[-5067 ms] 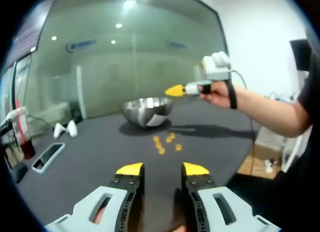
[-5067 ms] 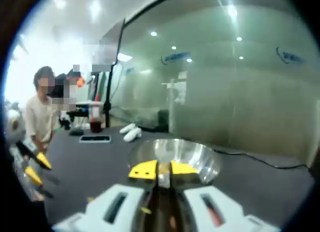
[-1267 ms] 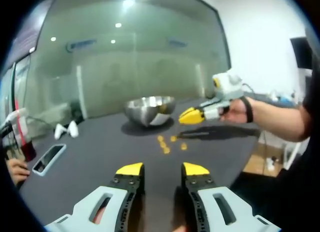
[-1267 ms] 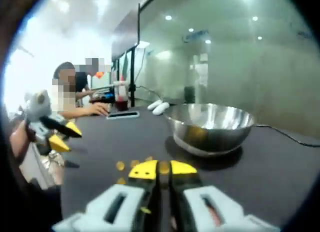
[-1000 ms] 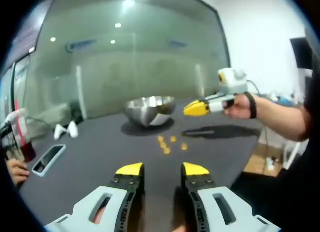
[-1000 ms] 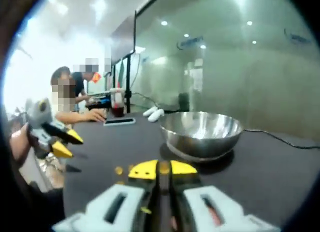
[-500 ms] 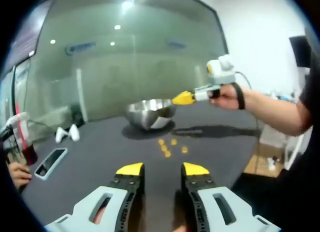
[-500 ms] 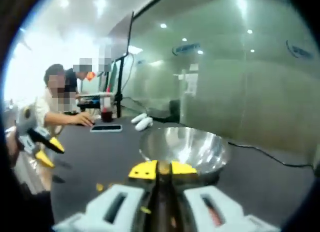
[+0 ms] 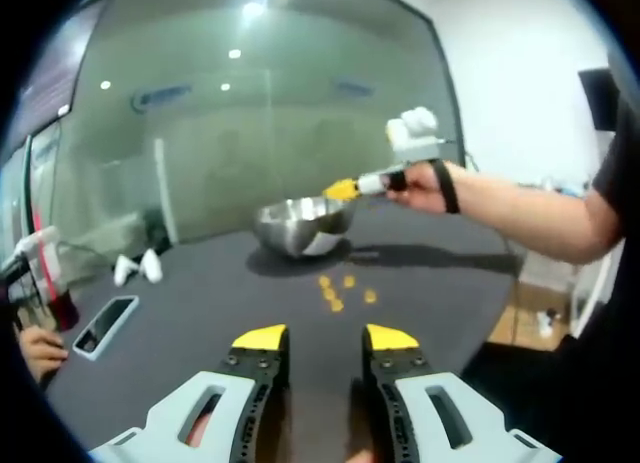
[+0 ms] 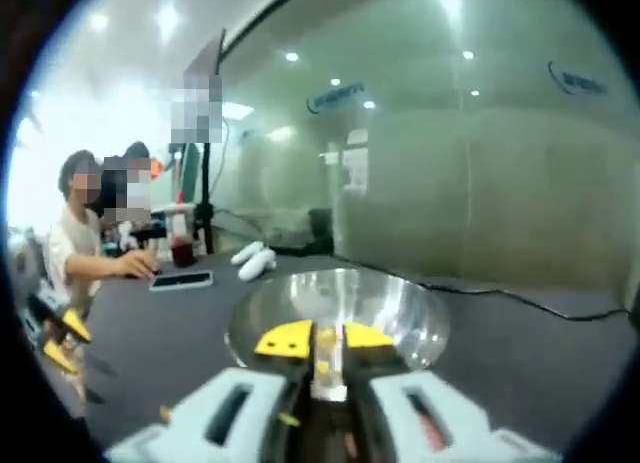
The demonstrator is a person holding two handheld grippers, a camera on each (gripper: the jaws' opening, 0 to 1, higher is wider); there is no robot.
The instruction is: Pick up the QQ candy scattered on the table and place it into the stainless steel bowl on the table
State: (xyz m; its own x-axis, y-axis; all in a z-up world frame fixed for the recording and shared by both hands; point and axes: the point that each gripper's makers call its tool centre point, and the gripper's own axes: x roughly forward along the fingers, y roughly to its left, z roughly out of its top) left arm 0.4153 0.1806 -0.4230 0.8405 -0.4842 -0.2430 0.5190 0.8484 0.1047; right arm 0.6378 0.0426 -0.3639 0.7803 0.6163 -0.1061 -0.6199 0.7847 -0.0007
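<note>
The stainless steel bowl stands on the dark table; several orange QQ candies lie in front of it. My left gripper hovers open over the near table, nothing between its jaws. A hand holds my right gripper above the bowl's right rim. In the right gripper view, my right gripper hangs over the bowl, shut on a small yellow-orange candy. My left gripper appears small at the far left.
A phone, two white controllers and a red drink cup sit on the table's left side, with a person's hand near the phone. People sit at the far end. A glass wall runs behind the table.
My right gripper has risen from beside the scattered candies and moved over the bowl, carrying a candy. The left gripper has stayed open in place.
</note>
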